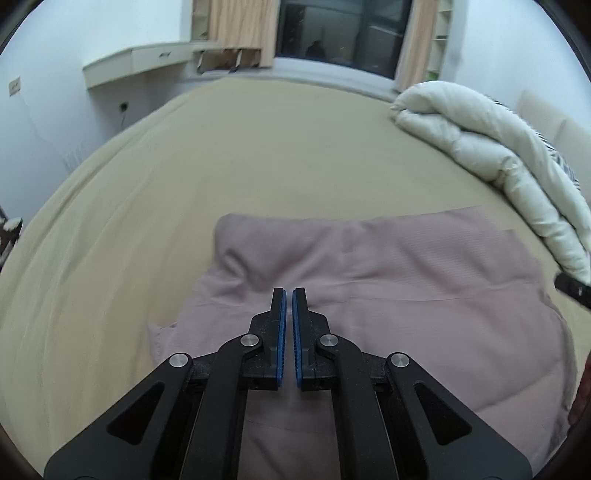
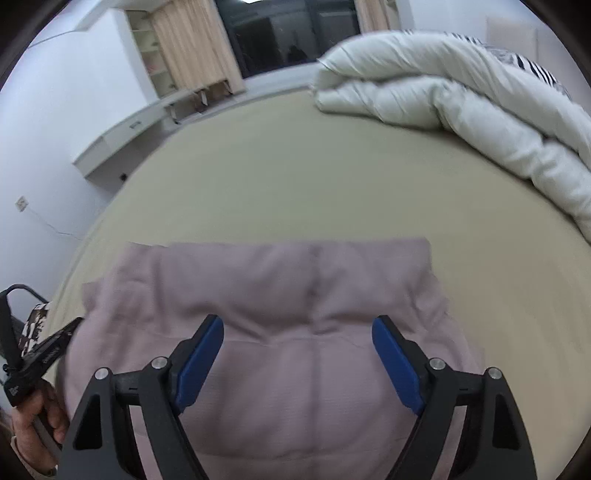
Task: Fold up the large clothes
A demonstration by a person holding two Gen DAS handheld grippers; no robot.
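Observation:
A mauve-pink garment (image 1: 388, 280) lies folded in layers on the beige bed sheet (image 1: 221, 155); it also shows in the right wrist view (image 2: 295, 295). My left gripper (image 1: 289, 295) hovers over the garment's left half, its blue pads nearly together with nothing between them. My right gripper (image 2: 297, 326) hovers over the garment's middle, its blue pads wide apart and empty. The tip of the right gripper shows at the right edge of the left wrist view (image 1: 572, 288). The left gripper and the hand holding it show at the lower left of the right wrist view (image 2: 37, 365).
A rolled white duvet (image 1: 498, 155) lies along the bed's right side, also in the right wrist view (image 2: 461, 96). A wall shelf (image 1: 136, 61), curtains (image 1: 240, 26) and a dark window (image 1: 340, 29) stand beyond the bed. A patterned item (image 2: 35, 325) sits off the bed's left edge.

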